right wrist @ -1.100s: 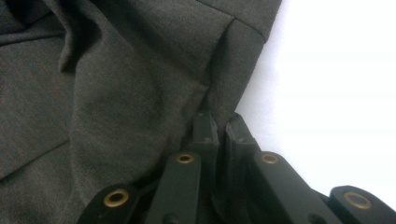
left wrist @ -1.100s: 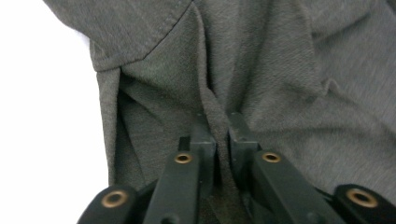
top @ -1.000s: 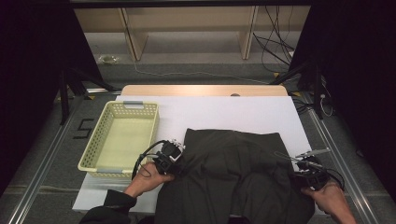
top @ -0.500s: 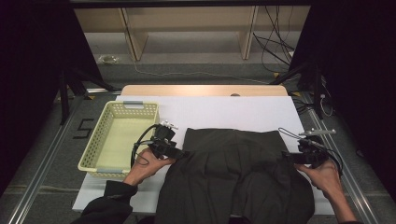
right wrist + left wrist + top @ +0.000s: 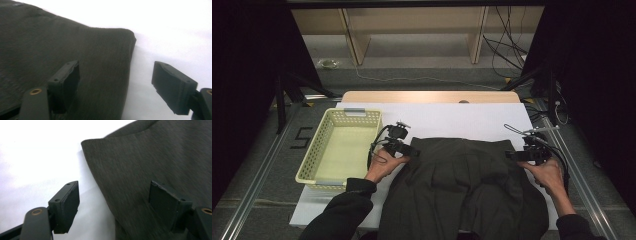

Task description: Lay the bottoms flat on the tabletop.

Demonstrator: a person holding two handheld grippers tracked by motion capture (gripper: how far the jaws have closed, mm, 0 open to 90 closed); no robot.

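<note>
A dark grey garment [image 5: 462,185] lies spread on the white table top [image 5: 452,120], its near part hanging over the front edge. My left gripper [image 5: 413,150] sits at the garment's far-left corner, and its jaws have just been opening. In the left gripper view the left gripper [image 5: 113,202] is open, with the garment's edge [image 5: 155,160] lying between the pads, unpinched. My right gripper [image 5: 510,155] is at the far-right corner. Seen in its own view, the right gripper [image 5: 117,83] also stands open, its jaws just opened over the garment's edge [image 5: 62,42].
A pale yellow plastic basket [image 5: 319,150] stands empty at the table's left, close to my left hand. A wooden strip [image 5: 427,96] runs along the table's far edge. Metal rails [image 5: 257,185] flank the table, and cables [image 5: 512,45] trail on the floor behind.
Both hands have moved away from the person, up along the garment's two sides to its far corners. The garment lies much as before.
</note>
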